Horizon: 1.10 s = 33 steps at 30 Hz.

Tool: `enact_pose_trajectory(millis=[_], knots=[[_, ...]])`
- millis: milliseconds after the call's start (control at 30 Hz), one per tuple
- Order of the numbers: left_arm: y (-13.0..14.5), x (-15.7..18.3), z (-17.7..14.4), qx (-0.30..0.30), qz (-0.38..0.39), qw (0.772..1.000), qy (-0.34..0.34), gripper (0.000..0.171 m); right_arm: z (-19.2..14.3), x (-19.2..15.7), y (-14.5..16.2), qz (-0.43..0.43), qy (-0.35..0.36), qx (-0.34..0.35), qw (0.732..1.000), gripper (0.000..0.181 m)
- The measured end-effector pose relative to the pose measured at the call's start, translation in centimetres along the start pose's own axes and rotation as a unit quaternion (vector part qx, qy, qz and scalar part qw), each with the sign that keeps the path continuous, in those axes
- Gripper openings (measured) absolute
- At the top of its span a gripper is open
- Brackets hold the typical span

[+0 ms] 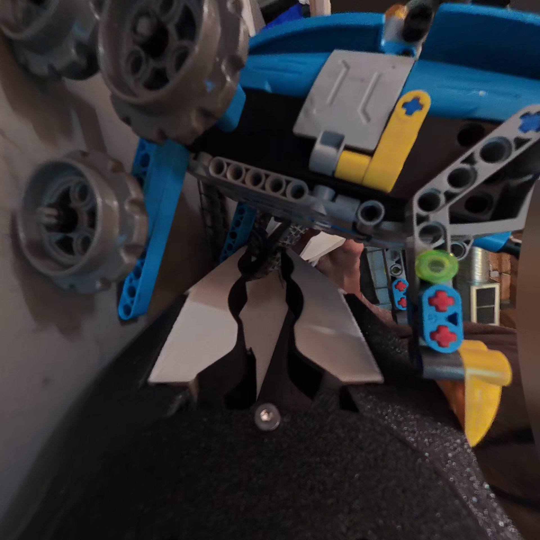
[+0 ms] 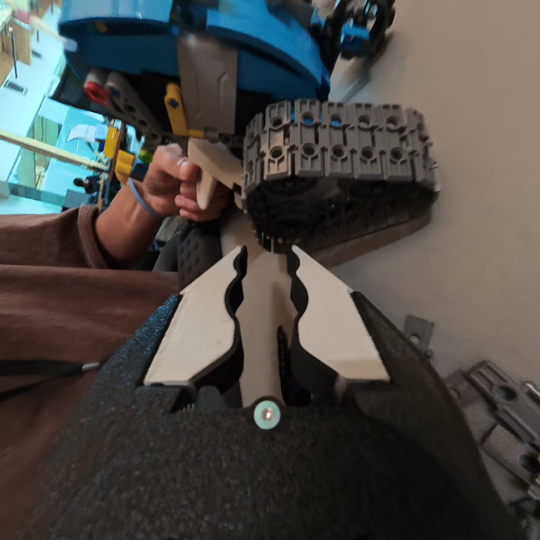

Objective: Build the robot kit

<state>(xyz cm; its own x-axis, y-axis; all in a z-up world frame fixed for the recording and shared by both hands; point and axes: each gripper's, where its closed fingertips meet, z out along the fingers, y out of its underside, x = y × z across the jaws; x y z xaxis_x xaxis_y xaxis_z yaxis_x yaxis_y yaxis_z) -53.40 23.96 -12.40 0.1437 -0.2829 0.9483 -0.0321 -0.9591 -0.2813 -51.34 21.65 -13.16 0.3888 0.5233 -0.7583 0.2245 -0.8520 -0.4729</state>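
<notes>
Left tool, blue tracked toy vehicle

A blue, black and grey toy vehicle built of studless beams fills the upper part of both wrist views, tipped on its side against the pale tabletop. The left gripper is closed on a dark bit of its underside framework. The right gripper, its tips slightly apart, reaches the end of the grey linked track looped round the wheels. Grey spoked wheels show at its other side.
</notes>
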Motion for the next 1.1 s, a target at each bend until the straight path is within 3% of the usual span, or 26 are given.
enact_pose_trajectory(millis=[33, 167, 233, 333, 433, 500, 633, 733, 867, 967, 1100], knots=[[-0.2, -0.1, -0.2, 0.007, 0.003, 1.0, -0.008, 0.02, -0.1, 0.1, -0.4, -0.004, 0.009, 0.018, 1.0, 0.029], [-0.9, -0.3, -1.6, 0.047, 0.011, 0.998, -0.033, 0.023, 0.0, -0.8, -1.7, -0.034, 0.005, 0.077, 0.996, 0.027], [-1.6, -0.2, -2.6, 0.078, 0.014, 0.996, -0.043, 0.023, 0.6, -1.4, -1.3, -0.039, -0.008, 0.073, 0.997, 0.019], [-2.3, -0.5, -4.4, 0.111, 0.0, 0.992, -0.063, 0.023, 1.3, -2.1, 0.0, -0.072, 0.003, 0.052, 0.996, 0.02], [-2.7, -0.5, -6.0, 0.13, -0.015, 0.989, -0.071, 0.023, 1.2, -2.9, 0.7, -0.111, 0.022, 0.049, 0.992, 0.035], [-2.9, -0.4, -7.1, 0.135, -0.011, 0.987, -0.084, 0.023, 0.7, -3.2, 1.2, -0.124, 0.038, 0.048, 0.99, 0.026], [-2.4, -0.9, -9.6, 0.134, 0.033, 0.979, -0.147, 0.023, -2.2, -4.2, 0.7, -0.147, 0.066, 0.136, 0.977, 0.027], [-1.7, -1.2, -11.7, 0.145, 0.076, 0.966, -0.2, 0.023, -6.1, -4.7, 0.6, -0.211, 0.141, 0.237, 0.938, 0.026], [-1.2, -0.1, -14.4, 0.193, 0.188, 0.922, -0.277, 0.023, -9.9, -4.5, 1.6, -0.282, 0.246, 0.299, 0.878, 0.025], [0.1, 2.0, -15.9, 0.251, 0.276, 0.87, -0.322, 0.023, -10.8, -3.8, 2.3, -0.297, 0.288, 0.287, 0.864, 0.025], [4.1, 4.4, -17.5, 0.323, 0.373, 0.786, -0.372, 0.022, -11.7, -3.0, 2.9, -0.301, 0.333, 0.277, 0.85, 0.02]])
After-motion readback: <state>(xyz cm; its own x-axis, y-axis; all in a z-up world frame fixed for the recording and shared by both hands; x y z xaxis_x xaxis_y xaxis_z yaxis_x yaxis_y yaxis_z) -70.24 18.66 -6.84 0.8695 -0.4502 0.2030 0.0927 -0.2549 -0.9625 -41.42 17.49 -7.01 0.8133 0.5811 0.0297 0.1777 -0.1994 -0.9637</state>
